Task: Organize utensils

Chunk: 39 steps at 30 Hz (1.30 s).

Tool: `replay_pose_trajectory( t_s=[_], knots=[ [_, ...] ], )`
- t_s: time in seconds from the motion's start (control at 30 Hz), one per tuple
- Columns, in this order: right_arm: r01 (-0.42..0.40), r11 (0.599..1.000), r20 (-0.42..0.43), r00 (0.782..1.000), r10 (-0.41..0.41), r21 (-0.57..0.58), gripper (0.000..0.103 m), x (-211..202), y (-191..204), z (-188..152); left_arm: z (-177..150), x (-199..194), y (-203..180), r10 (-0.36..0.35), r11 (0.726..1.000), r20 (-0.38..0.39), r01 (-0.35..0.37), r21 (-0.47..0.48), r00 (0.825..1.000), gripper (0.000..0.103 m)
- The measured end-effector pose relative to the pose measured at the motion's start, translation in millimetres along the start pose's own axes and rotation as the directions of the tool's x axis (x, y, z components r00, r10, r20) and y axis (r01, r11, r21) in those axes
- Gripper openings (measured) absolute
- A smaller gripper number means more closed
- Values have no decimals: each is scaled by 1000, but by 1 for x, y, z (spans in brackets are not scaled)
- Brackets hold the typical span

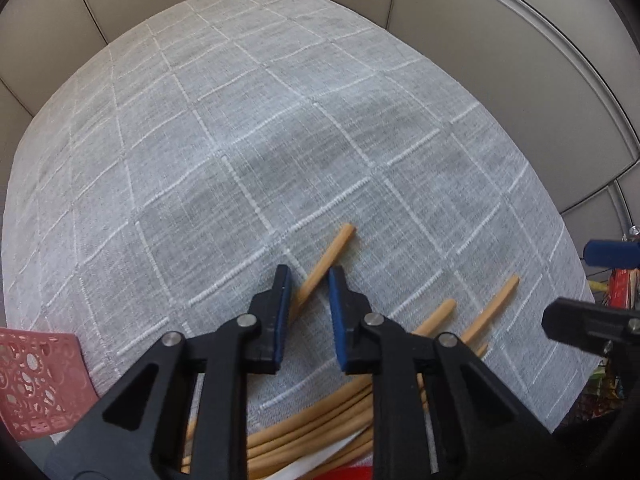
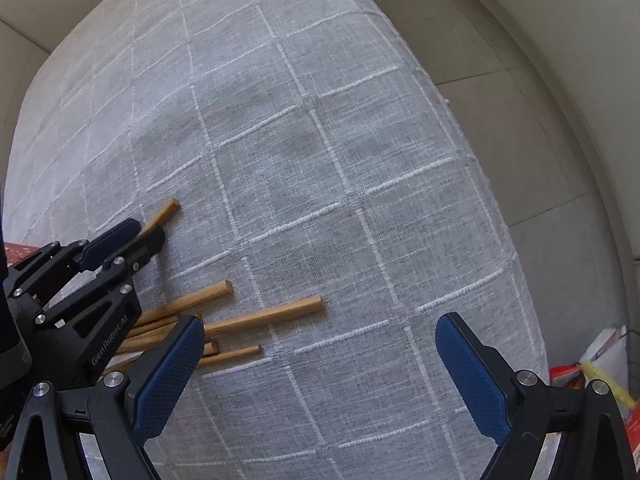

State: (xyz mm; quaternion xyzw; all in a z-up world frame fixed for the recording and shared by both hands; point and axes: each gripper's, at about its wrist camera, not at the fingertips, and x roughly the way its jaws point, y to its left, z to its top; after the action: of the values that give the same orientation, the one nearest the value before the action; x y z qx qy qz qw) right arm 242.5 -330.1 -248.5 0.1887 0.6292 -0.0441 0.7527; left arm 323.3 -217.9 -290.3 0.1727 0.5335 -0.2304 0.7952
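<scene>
Several wooden chopsticks (image 1: 316, 416) lie in a loose bunch on the grey checked tablecloth (image 1: 240, 140), their ends fanned out (image 2: 264, 316). One chopstick (image 1: 332, 248) lies apart from the bunch and runs between the fingers of my left gripper (image 1: 310, 280). The jaws stand narrow, with a gap still showing beside the stick. In the right wrist view the left gripper (image 2: 144, 230) points down at that chopstick (image 2: 164, 210). My right gripper (image 2: 320, 322) hangs wide open over the cloth, just short of the fanned ends, with nothing between its blue pads.
A pink perforated basket (image 1: 36, 368) stands at the near left. Something white and red (image 1: 320, 472) lies under the bunch at the near edge. The table's right edge (image 2: 520, 280) drops to the floor, where packets (image 2: 600, 364) lie.
</scene>
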Motion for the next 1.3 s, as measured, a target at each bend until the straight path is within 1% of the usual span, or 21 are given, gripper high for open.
replay_pose_trajectory(
  t_s=[0.07,0.13,0.27,0.3,0.4,0.43,0.53,0.57,0.6,0.7,0.83,0.93,1.0,1.03,1.1,1.13,1.2,1.23,1.27,1.3],
  knots=[
    [-35,999,-26,999,36,33,96,7,-3,0,2,2,2,17,1000,29,-18,14,999,15],
    [-76,995,-57,995,79,58,95,15,-2,-1,4,3,4,28,999,45,-29,13,999,8],
    [-133,985,-108,984,145,114,88,31,-2,-2,8,2,22,31,998,76,-27,-59,997,8],
    [-150,979,-114,979,166,137,87,34,-3,-2,5,1,33,30,997,85,-24,-69,996,8],
    [-178,963,-110,973,203,202,83,40,-5,-1,7,-11,39,35,996,111,-26,-87,993,8],
    [-180,958,-102,973,206,222,83,42,-8,-1,0,-16,48,35,995,122,-24,-92,992,8],
    [-182,948,-75,975,208,261,81,42,-10,0,-3,-36,53,47,994,159,-31,-104,986,8],
    [-179,947,-63,977,203,267,79,41,-9,1,-18,-56,56,54,994,172,-37,-105,984,8],
    [-176,946,-51,979,197,273,76,41,-9,1,-22,-66,58,64,993,185,-45,-106,981,8],
    [-145,948,-28,987,160,284,75,40,-2,3,-37,-94,64,79,991,209,-54,-123,975,8],
    [-60,964,2,998,61,259,74,44,21,3,-57,-123,75,104,984,234,-65,-167,967,8],
    [-2,963,25,1000,-5,271,70,45,31,1,-75,-139,84,109,975,241,-56,-217,964,8],
    [34,958,40,998,-48,284,61,44,44,3,-88,-148,91,103,966,248,-38,-255,963,8],
    [49,955,46,997,-65,293,59,43,48,2,-93,-152,94,103,962,252,-31,-272,962,8],
    [62,949,56,995,-83,308,48,43,50,2,-107,-159,101,104,952,262,-20,-304,960,8],
    [65,946,61,994,-88,316,45,43,51,2,-113,-161,104,105,948,266,-16,-317,958,8],
    [73,940,67,993,-100,333,33,41,52,1,-124,-164,112,111,943,270,-16,-333,956,8],
    [71,938,69,993,-100,339,30,40,49,0,-127,-165,114,113,941,270,-15,-338,956,8],
    [65,937,70,993,-95,344,22,40,48,0,-131,-166,119,115,938,273,-14,-347,955,8],
    [53,935,72,994,-83,351,19,40,45,0,-132,-166,123,114,935,275,-9,-354,955,8]
  ],
)
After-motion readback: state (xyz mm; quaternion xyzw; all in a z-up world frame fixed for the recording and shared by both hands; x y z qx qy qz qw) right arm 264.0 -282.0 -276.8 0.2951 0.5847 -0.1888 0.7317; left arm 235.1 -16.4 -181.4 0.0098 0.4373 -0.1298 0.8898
